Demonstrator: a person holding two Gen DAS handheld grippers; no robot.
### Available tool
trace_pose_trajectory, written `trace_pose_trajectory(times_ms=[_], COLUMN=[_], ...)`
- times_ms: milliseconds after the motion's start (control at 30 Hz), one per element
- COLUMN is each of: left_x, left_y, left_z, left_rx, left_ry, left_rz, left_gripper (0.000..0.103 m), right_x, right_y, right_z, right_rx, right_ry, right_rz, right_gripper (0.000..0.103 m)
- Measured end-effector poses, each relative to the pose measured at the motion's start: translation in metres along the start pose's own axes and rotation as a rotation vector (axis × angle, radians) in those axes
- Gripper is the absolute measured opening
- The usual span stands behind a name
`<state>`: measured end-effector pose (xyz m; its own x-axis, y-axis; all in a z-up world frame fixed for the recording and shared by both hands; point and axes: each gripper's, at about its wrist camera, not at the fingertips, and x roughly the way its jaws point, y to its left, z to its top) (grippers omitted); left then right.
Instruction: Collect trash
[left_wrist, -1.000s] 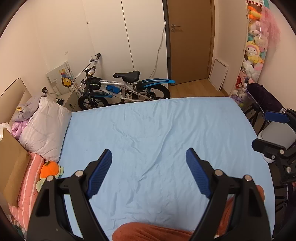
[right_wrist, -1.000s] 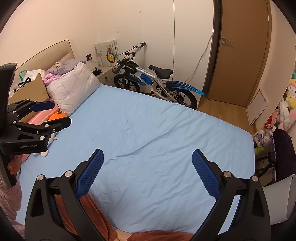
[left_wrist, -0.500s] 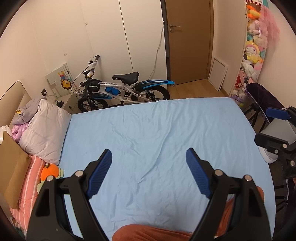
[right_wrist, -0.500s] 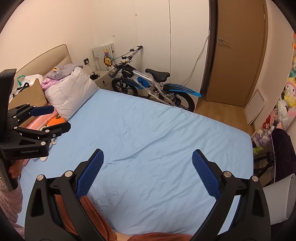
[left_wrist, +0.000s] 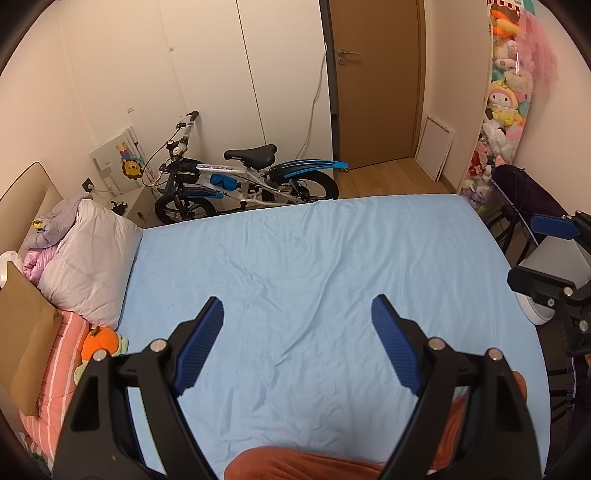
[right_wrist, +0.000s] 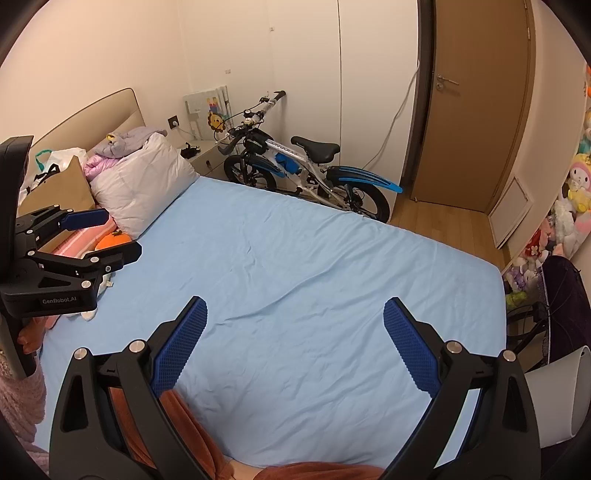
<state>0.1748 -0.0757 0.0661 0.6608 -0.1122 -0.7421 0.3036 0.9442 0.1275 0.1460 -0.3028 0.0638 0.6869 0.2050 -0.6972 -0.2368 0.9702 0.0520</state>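
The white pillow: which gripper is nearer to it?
Left. The left gripper hovers close beside the pillow; the right gripper hangs over mid-bed, farther off.

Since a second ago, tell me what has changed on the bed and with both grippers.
Nothing was taken hold of or let go. Only the views tilted up a little: more of the wall above the bicycle shows in both. The left hand-held gripper and right hand-held gripper hang open and empty over the blue sheet; the pillow and orange plush lie as before.
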Motion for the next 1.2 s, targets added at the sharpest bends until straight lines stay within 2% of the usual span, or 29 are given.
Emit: trace_pose_trajectory(times_ms=[533,1200], left_x=[0.0004,0.0], left_y=[-0.0052,0.0024], left_z=[0.0047,-0.0048], left_rx=[-0.014,-0.004], left_ry=[0.01,-0.012], left_rz=[0.004,0.011], left_gripper=[0.082,0.082], right_x=[-0.0002,-0.0006], right_y=[-0.0006,-0.0004], right_z=[-0.0003,0.0013], right_rx=[0.0,-0.004], right_ry=[0.0,-0.007], right_rz=[0.001,-0.002], right_gripper=[0.093,0.093])
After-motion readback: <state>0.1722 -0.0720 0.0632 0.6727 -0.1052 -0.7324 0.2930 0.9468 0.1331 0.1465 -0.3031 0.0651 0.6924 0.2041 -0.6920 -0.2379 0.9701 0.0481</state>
